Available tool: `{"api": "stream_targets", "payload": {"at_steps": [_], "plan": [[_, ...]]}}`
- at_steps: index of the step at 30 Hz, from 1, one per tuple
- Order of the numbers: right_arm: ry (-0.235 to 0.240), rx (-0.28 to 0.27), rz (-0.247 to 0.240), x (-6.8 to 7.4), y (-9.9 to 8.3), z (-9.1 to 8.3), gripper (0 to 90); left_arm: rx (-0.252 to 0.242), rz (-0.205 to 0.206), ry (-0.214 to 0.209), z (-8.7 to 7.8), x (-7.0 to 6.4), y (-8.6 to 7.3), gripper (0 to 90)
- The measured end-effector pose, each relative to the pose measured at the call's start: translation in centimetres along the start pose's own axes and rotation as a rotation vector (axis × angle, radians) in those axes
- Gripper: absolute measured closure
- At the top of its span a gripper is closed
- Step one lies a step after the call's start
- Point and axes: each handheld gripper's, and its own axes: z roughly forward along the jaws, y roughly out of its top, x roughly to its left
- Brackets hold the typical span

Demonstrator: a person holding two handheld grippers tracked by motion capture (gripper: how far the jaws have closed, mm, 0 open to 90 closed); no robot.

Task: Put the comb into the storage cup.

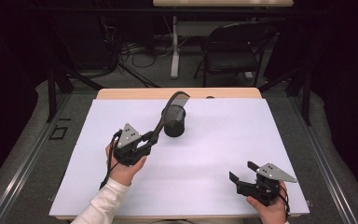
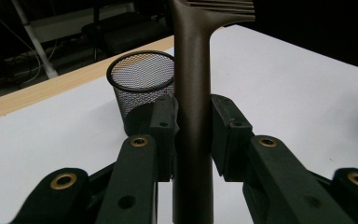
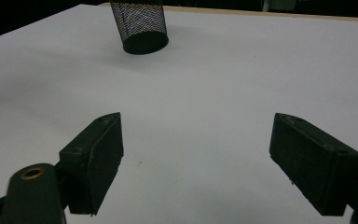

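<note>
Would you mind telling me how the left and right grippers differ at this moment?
The left gripper is shut on the comb, its fingers pressing the handle; the right gripper is open and holds nothing. The left is close to the mesh cup, with the comb's head above it; the right sits farther away, near the table's front edge. Both are black and hand-held.

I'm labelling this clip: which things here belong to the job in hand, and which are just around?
In the job:
- comb, clamped by its handle in the left gripper
- mesh cup, upright just beyond it

Just around:
- right gripper, jaws open, idle
- folding chair behind the table
</note>
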Motion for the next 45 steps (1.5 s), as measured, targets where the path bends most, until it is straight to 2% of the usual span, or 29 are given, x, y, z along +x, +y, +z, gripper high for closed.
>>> {"api": "stream_targets", "payload": {"at_steps": [6,8,12,16,23,36,45], "plan": [[0.004,0.005,0.018,0.1,0.3,0.1,16.9,-0.014,-0.015,0.010,-0.1,0.0,-0.1,72.5],[0.006,-0.008,0.026,0.1,0.4,0.2,16.6,-0.019,-0.020,0.013,-0.2,0.0,-0.1,72.4],[0.029,-0.015,0.064,0.3,1.5,0.2,16.1,-0.031,-0.041,0.018,-0.3,0.0,-0.3,72.5],[0.046,-0.007,0.080,0.7,2.3,0.4,16.1,-0.036,-0.057,0.019,-0.3,0.0,-0.4,72.5],[0.071,-0.008,0.068,1.7,4.6,1.4,16.1,-0.045,-0.089,0.026,-0.4,0.3,-0.6,72.5],[0.125,0.010,0.037,3.4,8.1,4.1,16.1,-0.043,-0.101,0.039,-0.6,0.7,-0.6,72.5],[0.136,0.008,0.031,4.2,10.3,5.4,16.1,-0.051,-0.108,0.045,-0.7,0.9,-0.6,72.4]]}}
